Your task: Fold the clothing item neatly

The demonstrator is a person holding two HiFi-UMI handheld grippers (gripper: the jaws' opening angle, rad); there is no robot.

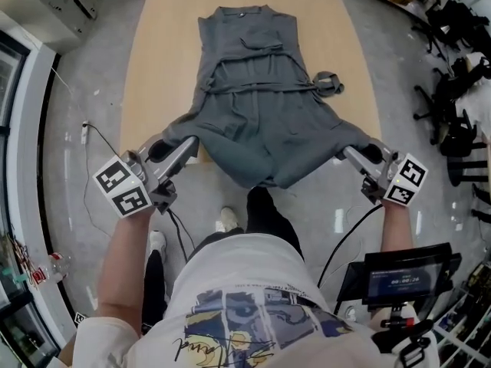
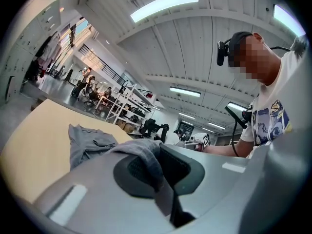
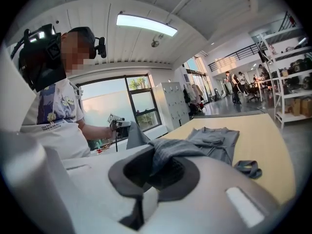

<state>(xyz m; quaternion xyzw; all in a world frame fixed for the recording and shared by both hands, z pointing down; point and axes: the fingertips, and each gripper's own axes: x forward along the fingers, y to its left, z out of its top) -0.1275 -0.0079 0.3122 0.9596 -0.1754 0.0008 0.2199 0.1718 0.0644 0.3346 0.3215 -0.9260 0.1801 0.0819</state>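
The grey sleeveless dress [image 1: 257, 90] lay on the pale wooden table [image 1: 161, 37], collar toward 12 o'clock. Its hem corners hung raised off the near edge — the left gripper [image 1: 188, 142] was clamped on the corner at 8 o'clock, the right gripper [image 1: 349, 153] on the one at 4. Bunched cloth covered both sets of pads, and the sagging hem hid the table's near edge. The belt loop [image 1: 330, 83] lay at 3 o'clock.

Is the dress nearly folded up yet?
Not nearly. Done: the grey dress lies spread out on the table, collar at the far end. In hand: the left gripper and the right gripper are each shut on a bottom corner, holding the hem beyond the near edge. Left: no fold shows yet, and the belt sticks out at one side.
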